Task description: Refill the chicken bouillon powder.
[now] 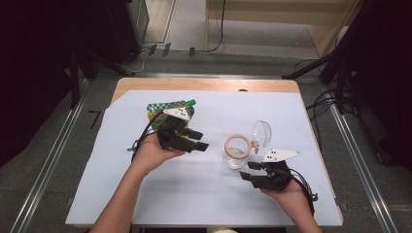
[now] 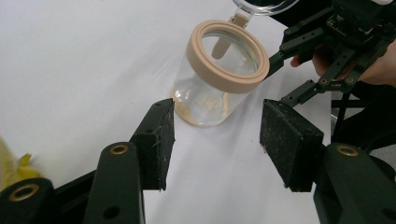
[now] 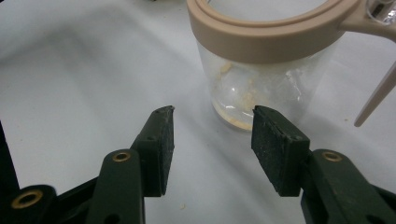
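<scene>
A clear glass jar with a beige rim stands upright on the white sheet, right of centre. Its clear round lid is swung open on the hinge to the right. Pale crumbs lie on the jar's bottom. My left gripper hovers to the jar's left, open, its jaws pointing at the jar with nothing between them. My right gripper sits just in front of and to the right of the jar, also open and empty. In the right gripper view the jar stands just beyond the fingertips.
A green and yellow snack pouch lies flat behind the left hand. The white sheet covers most of the wooden table. The other gripper shows past the jar in the left gripper view.
</scene>
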Demonstrator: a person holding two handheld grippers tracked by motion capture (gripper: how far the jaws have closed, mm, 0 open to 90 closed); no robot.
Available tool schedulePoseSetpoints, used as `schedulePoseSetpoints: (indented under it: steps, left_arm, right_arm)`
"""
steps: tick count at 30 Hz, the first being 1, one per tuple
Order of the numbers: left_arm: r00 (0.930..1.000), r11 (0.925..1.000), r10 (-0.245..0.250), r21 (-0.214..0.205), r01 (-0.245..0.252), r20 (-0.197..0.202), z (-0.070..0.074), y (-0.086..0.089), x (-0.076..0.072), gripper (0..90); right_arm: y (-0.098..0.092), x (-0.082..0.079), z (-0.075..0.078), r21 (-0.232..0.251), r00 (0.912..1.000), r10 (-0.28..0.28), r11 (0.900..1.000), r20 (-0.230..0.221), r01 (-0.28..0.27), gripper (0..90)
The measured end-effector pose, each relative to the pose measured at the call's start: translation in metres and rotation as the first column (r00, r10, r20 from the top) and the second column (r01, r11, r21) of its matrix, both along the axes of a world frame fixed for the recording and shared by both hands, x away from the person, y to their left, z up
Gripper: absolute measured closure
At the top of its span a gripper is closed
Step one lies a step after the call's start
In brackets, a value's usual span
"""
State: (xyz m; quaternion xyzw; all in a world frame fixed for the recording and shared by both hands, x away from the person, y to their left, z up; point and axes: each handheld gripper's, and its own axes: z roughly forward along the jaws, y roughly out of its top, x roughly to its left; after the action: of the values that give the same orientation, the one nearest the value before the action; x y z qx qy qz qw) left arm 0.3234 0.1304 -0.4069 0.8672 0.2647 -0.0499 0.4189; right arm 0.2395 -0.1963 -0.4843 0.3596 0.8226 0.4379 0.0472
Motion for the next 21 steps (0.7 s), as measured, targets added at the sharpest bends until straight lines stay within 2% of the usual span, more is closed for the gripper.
schedulePoseSetpoints:
  steps: [6, 16, 21]
  left_arm:
    - [0.9997, 0.9995, 0.024, -0.021, -0.024, -0.009, 0.004, 0.017, 0.002, 45.5]
    - [0.997, 0.997, 0.078, -0.007, -0.078, 0.0, 0.009, 0.046, 0.004, 45.4]
    - [0.9933, 0.9933, 0.116, -0.008, -0.116, 0.002, 0.011, 0.063, 0.005, 45.4]
  right_arm:
    - [0.002, 0.0, 0.0, -0.008, 1.0, 0.008, 0.9999, -0.001, -0.008, 50.6]
    - [0.006, -0.001, -0.002, -0.019, 0.9997, 0.023, 0.9995, -0.003, -0.023, 50.6]
    - [0.01, -0.001, -0.004, -0.028, 0.9994, 0.035, 0.999, -0.007, -0.035, 50.5]
